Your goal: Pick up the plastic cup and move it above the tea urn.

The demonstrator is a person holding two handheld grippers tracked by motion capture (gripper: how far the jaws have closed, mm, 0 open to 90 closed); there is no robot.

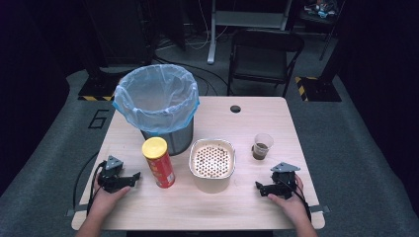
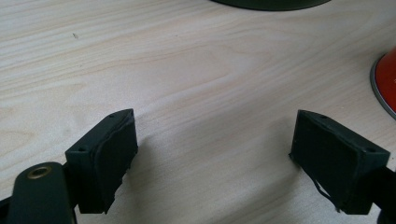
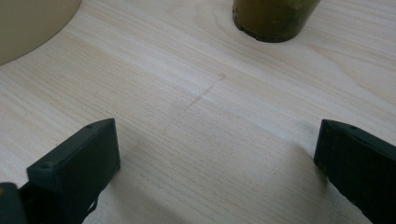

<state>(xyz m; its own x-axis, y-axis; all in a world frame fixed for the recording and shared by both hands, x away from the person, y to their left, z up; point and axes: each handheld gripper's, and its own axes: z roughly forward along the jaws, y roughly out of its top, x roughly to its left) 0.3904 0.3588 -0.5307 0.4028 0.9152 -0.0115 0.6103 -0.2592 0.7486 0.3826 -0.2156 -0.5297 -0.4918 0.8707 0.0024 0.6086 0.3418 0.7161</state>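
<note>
The table has a pale, matt wood-grain top, smooth with fine streaks. On it, a shiny metal bin carries a thin, translucent blue plastic liner, crinkled and faintly glossy. The chips can has a glossy red printed wrap, a smooth yellow plastic lid and a bright metal base rim. A cream container looks like matt plastic, its top insert perforated with small round holes. The cup is clear plastic. The 2 grippers, the left gripper and the right gripper, are matt black plastic, with dull, rubbery pads.
</note>
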